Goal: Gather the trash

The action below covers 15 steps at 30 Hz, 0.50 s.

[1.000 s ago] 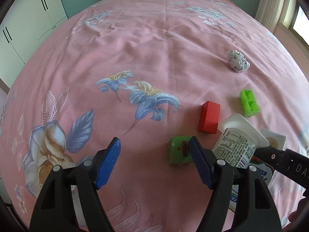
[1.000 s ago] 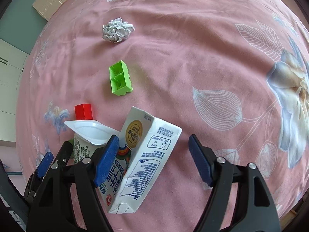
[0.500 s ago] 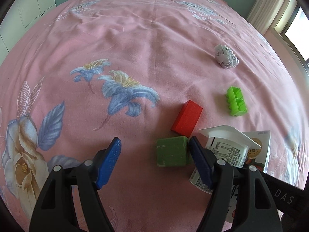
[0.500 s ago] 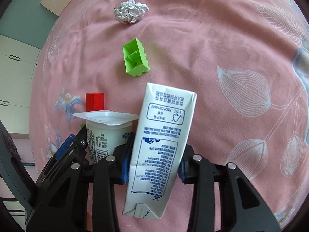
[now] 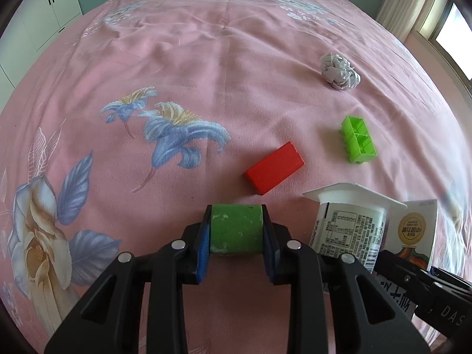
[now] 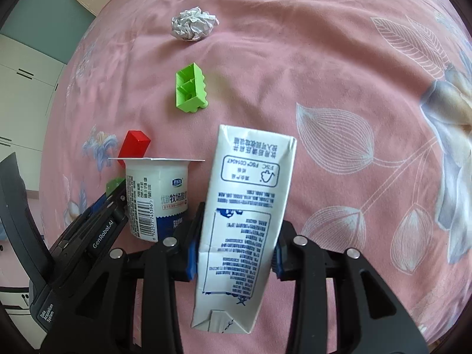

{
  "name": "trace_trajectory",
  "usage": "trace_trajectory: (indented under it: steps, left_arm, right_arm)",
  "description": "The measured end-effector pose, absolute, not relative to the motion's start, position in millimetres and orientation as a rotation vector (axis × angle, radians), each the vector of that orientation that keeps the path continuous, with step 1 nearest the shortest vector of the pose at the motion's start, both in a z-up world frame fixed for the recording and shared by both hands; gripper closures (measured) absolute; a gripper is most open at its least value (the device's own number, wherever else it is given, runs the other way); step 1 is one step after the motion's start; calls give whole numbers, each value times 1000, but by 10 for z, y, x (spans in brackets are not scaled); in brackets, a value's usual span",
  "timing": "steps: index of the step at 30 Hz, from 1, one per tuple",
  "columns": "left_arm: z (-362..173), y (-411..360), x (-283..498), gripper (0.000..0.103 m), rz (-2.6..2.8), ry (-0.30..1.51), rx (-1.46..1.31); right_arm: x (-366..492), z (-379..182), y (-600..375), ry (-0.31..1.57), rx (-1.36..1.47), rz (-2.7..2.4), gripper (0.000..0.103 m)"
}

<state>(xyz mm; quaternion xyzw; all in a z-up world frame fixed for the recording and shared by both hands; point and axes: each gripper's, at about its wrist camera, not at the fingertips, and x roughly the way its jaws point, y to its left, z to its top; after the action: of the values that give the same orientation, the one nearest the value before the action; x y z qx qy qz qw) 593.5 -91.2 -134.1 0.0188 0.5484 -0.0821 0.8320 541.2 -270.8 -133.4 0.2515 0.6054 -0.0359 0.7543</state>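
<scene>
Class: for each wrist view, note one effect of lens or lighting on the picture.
Left wrist view: fisheye bulges the pink bedspread into a dome, and the window is blown out white. Right wrist view: dark corner vignetting; the milk carton looms large yet its print stays sharp.

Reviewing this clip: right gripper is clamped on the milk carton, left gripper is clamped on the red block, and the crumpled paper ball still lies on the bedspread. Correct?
Not quite. The left gripper is closing on the dark green block, not the red one; the red block lies free on the bedspread just beyond it, as the left wrist view shows. The right gripper does clamp the milk carton, and the paper ball lies untouched.
</scene>
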Motion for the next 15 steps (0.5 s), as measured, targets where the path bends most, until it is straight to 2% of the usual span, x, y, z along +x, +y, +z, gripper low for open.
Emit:
trace_trajectory:
  steps: [7,15]
  left_arm:
    - [-947,-812,5608,71,-151,1130,104]
    - [-202,-844,5035,71,-147,1040,199]
  right_arm:
    - [5153,-1015,-2844,1295,457,-86,65]
    - [4763,-288,-2811,1210,288,-74,65]
